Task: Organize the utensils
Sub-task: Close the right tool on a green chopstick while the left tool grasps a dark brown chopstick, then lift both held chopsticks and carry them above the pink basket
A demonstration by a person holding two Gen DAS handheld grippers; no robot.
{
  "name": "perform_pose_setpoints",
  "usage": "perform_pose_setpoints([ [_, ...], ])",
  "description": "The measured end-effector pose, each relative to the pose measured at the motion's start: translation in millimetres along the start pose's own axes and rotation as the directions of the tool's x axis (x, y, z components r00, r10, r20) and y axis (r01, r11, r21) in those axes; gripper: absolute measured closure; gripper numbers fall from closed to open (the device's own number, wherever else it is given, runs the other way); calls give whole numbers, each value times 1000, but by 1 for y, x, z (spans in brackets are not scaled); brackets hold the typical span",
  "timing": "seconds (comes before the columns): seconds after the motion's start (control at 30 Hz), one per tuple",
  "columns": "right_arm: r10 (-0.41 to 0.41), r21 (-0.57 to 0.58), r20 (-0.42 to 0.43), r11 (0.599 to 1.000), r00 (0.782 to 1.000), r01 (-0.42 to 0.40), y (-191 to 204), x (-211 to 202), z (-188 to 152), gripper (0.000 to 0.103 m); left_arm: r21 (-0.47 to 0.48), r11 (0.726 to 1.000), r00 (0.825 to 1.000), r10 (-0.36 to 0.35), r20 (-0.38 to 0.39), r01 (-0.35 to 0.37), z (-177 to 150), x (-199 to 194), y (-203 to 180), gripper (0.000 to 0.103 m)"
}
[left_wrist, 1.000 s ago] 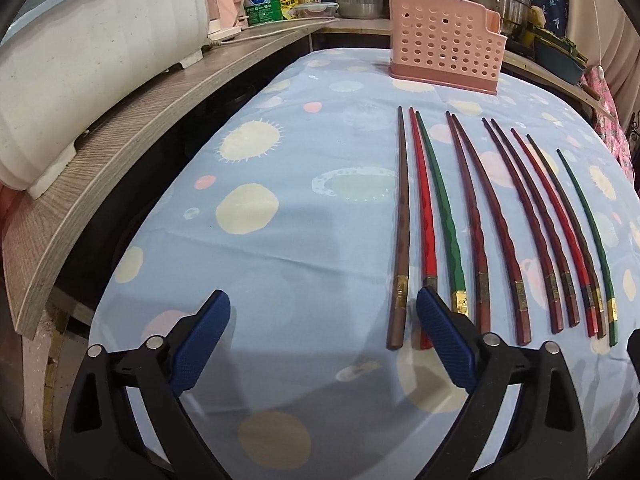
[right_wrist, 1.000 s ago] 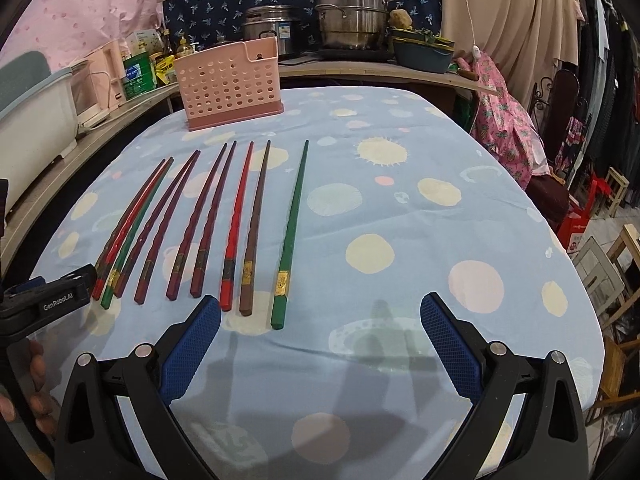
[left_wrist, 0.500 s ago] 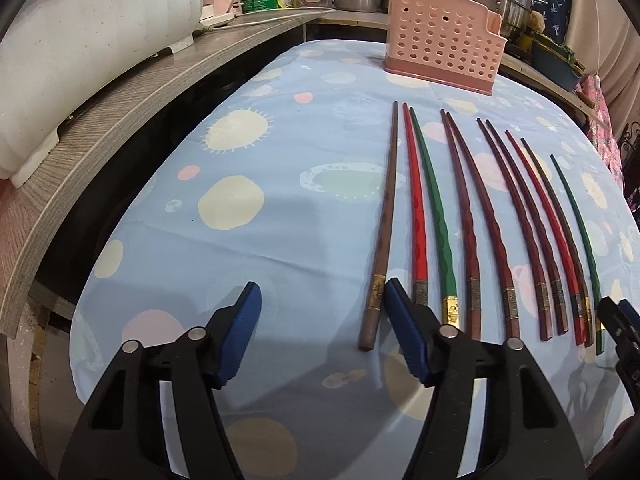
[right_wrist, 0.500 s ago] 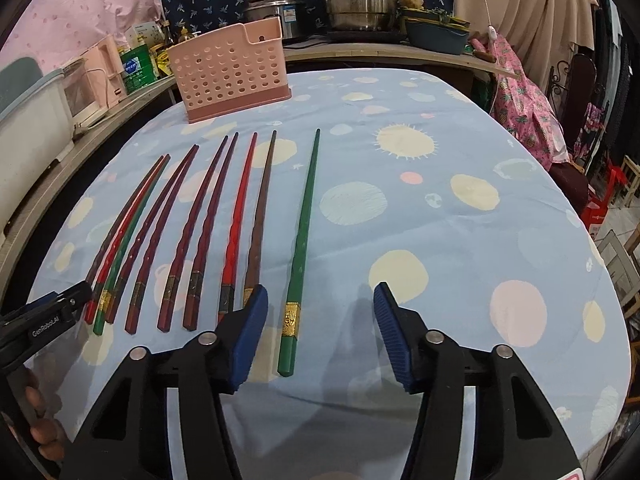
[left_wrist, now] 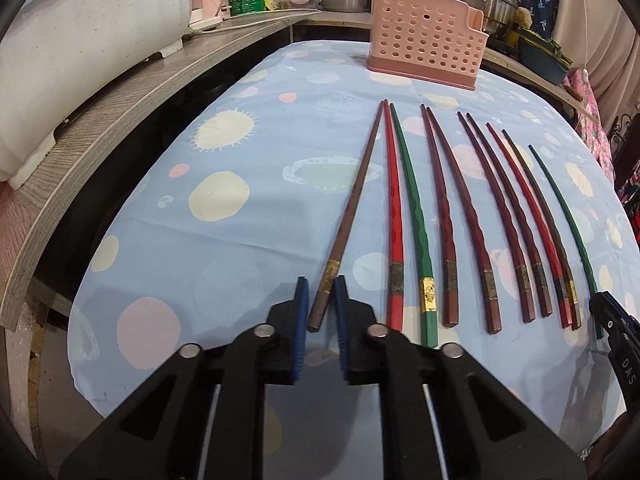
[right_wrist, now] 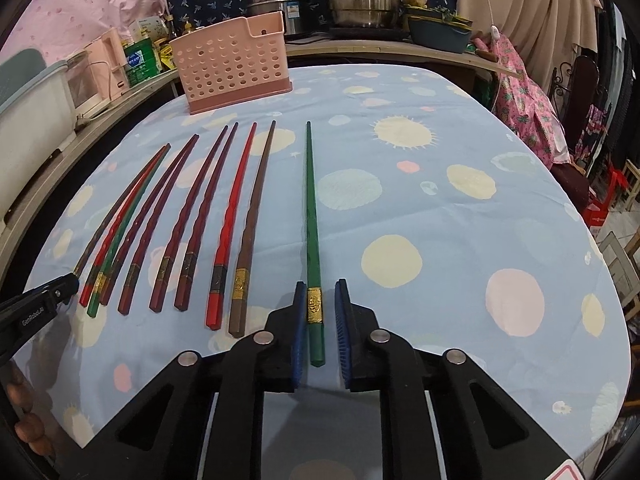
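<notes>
Both jaws clenched: left gripper (left_wrist: 320, 300) clamps the butt end of the brown chopstick (left_wrist: 356, 208), right gripper (right_wrist: 318, 308) clamps the butt end of the green chopstick (right_wrist: 311, 216). Table (right_wrist: 440, 200) under a light-blue spotted cloth carries everything. Pink perforated utensil basket (right_wrist: 236, 68) stands upright at the far edge, well apart from both grippers. Remaining chopsticks (right_wrist: 192, 216) lie in a row on the cloth between the two held ones, tips toward the basket, red, green and dark maroon. Brown one angles off, leftmost of the row; green one sits apart at the right end. Fingers (right_wrist: 24, 420) show at the lower left of the right wrist view.
</notes>
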State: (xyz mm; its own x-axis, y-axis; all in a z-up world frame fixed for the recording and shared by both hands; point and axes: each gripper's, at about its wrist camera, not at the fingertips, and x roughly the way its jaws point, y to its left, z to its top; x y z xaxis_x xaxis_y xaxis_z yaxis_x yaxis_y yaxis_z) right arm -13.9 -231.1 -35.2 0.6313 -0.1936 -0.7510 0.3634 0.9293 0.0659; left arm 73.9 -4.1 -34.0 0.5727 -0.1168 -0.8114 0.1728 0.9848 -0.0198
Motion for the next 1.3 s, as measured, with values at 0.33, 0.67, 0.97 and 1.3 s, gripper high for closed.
perform_pose_setpoints([
  [0.33,29,36,66,999,997,-32,-17,-36,14,96,-15,1000,999,-19,46,20,9,-33,8,96],
  [0.67,90,58,225,993,970,-106,-38,-84,93,96,-41,999,985,-29,168,37,67,-83,27,96],
  [0.97,182,65,303,975,936,-210,-43,-88,189,96,-69,993,964,-73,257,94,159,-105,33,96],
  [1.3,220,31,378,968,899,-250,-22,-80,290,96,-65,989,926,-97,364,129,259,-127,19,96],
])
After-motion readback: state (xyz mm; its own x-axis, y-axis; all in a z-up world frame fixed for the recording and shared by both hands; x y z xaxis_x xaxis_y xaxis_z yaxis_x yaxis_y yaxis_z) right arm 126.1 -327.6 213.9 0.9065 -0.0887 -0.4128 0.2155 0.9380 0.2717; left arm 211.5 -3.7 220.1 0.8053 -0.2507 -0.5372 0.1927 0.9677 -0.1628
